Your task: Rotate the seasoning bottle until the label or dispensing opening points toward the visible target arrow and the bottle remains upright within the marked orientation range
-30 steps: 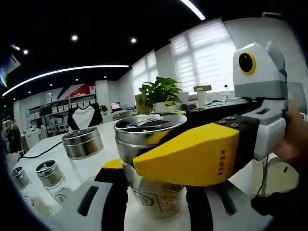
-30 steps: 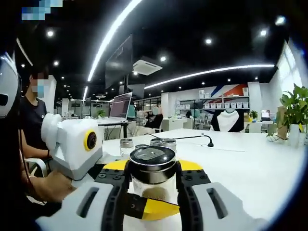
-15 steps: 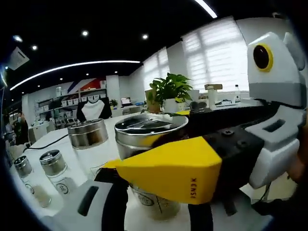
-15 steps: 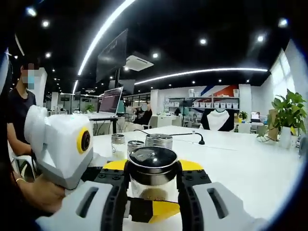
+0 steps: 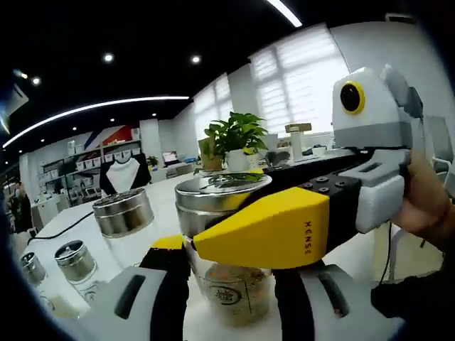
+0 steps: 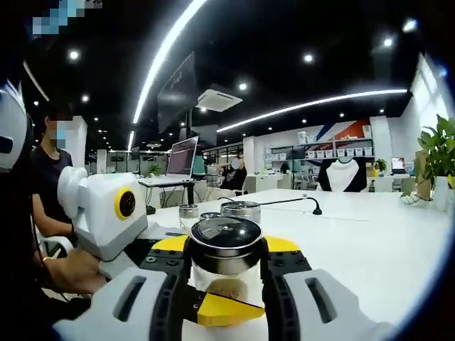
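Observation:
A glass seasoning bottle [image 5: 229, 288] with a steel lid, a printed label and yellowish grains inside stands upright on the white table [image 5: 142, 245]. My left gripper [image 5: 231, 302] is shut on its glass body, one jaw on each side. My right gripper [image 5: 266, 231] reaches in from the right, its yellow finger lying across the bottle just under the lid. In the right gripper view the bottle's lid [image 6: 226, 238] sits tight between my right gripper's [image 6: 226, 277] jaws. The left gripper [image 6: 106, 213] comes in from the left, with its yellow fingertip [image 6: 220, 311] below the glass.
Other steel-lidded jars [image 5: 122, 211] [image 5: 74, 258] stand left of the bottle, and also behind it [image 6: 240, 209]. A potted plant [image 5: 234, 135] stands at the table's far side. A black cable [image 6: 284, 202] crosses the table. A person [image 6: 50, 185] sits at the left.
Both views have swung a little with the hands. In the left gripper view the right gripper has drawn back and up from its closer pose. Both grips on the bottle hold.

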`<state>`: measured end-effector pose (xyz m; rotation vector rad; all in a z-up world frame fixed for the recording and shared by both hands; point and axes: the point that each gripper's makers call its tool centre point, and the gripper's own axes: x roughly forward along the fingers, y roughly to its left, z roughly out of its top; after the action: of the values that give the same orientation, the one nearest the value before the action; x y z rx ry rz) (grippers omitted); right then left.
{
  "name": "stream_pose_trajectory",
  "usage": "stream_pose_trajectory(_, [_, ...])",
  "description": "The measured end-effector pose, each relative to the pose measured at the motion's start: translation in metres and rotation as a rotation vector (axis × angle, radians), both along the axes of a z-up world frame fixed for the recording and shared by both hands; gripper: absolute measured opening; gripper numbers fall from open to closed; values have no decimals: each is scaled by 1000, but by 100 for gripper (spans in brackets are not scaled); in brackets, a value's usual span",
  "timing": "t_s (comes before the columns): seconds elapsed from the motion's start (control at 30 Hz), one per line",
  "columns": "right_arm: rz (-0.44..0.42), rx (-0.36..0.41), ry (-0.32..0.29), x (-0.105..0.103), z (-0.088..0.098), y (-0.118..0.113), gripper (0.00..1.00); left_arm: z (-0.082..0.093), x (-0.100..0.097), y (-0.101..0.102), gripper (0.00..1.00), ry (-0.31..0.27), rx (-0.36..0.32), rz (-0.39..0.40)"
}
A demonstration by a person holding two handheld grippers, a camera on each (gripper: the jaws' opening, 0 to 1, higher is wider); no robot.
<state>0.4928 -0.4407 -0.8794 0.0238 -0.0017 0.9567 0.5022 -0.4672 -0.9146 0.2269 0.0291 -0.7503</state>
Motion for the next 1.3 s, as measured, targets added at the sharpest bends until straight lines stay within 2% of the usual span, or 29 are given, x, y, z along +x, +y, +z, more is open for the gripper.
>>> stream_pose_trajectory(0.03, [6,0,-1,-1,0,0,35,1,0,-1,49,-4,4,-13])
stream_pose_trajectory(0.07, [52,18,-4,-5,4,1,35,2,-1,-1,50,-11,10,-28])
stream_pose_trajectory(0.1, [64,39,3,-5,6,1,35,7,-4,-4,50,-38,13,-75])
stream_pose_trajectory(0.2, [97,99,24,-5,10,-1,35,14,-8,-6,50,-36,-31,-158])
stream_pose_trajectory(0.33, [117,64,-3,-9,12,0,35,17,-9,-9,49,-19,-52,-249])
stream_pose_trajectory(0.6, [143,42,-25,-17,13,2,35,12,-11,-16,50,29,-71,-321])
stream_pose_trajectory(0.73, [151,50,-19,-19,14,2,35,2,-12,-19,50,81,-61,-353])
stream_pose_trajectory(0.87, [141,54,-8,-18,12,3,35,2,-11,-18,49,111,-94,-317])
stream_pose_trajectory(0.93, [127,44,-14,-18,12,4,36,2,-8,-18,48,108,-106,-289])
stream_pose_trajectory(1.03, [91,-9,-31,-17,8,5,36,-3,-5,-17,48,118,-112,-223])
stream_pose_trajectory(1.1, [57,-13,-10,-15,6,4,36,-5,-2,-17,48,125,-128,-179])
stream_pose_trajectory(1.2, [18,23,5,-13,6,2,36,-4,-1,-16,48,108,-151,-129])
stream_pose_trajectory(1.3, [-22,32,9,-14,6,0,36,-3,2,-12,48,80,-138,-51])
